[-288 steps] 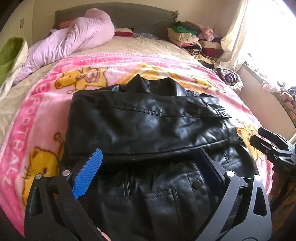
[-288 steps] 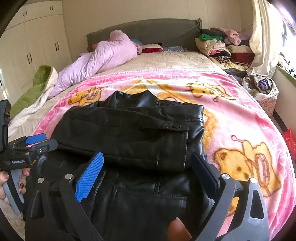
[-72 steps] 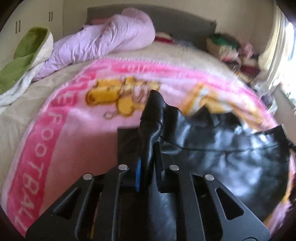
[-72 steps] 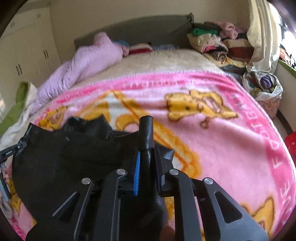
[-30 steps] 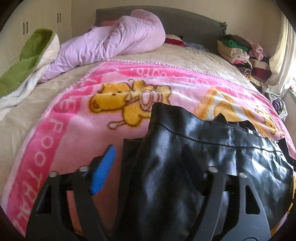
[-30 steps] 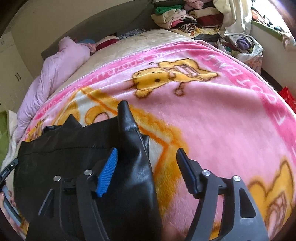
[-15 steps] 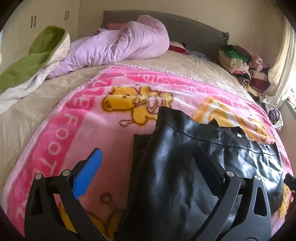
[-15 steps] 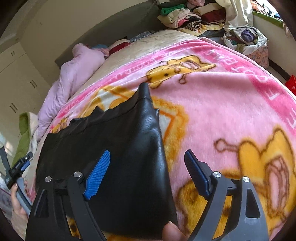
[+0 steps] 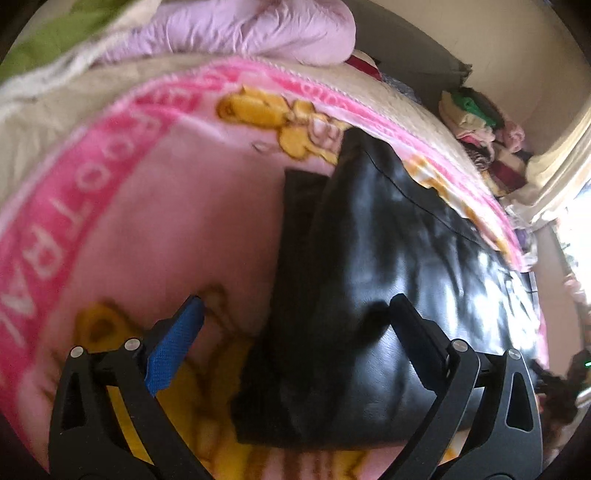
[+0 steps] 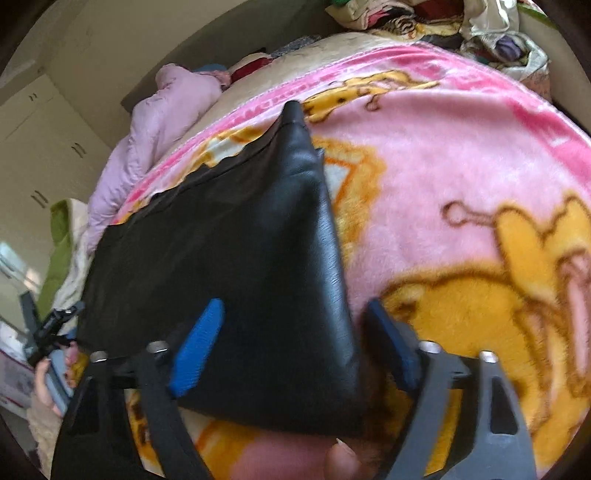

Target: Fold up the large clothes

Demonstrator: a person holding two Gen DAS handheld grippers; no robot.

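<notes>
A black leather jacket (image 9: 388, 240) lies folded into a flat rectangle on the pink cartoon blanket (image 9: 147, 206). My left gripper (image 9: 297, 302) hovers over the jacket's near left corner. Its jaws stand wide and are closing slightly; the jacket's left edge lies between them, untouched by the pads. In the right wrist view the jacket (image 10: 240, 229) tapers to a raised far corner. My right gripper (image 10: 295, 304) straddles its near right corner with the jaws closing, the pads still clear of the leather. The left gripper (image 10: 48, 332) shows at the far left in a hand.
A lilac duvet (image 9: 240, 29) and a green throw (image 9: 55, 37) are heaped at the head of the bed. Folded clothes (image 9: 476, 114) are stacked at the far right by a curtain. A wardrobe (image 10: 44, 147) stands at the left. A fingertip (image 10: 340, 461) shows at the bottom edge.
Both grippers, earlier shut on the jacket's corners, have let go and opened. Both have drawn back toward the near edge and tipped downward. The right jaws have since narrowed.
</notes>
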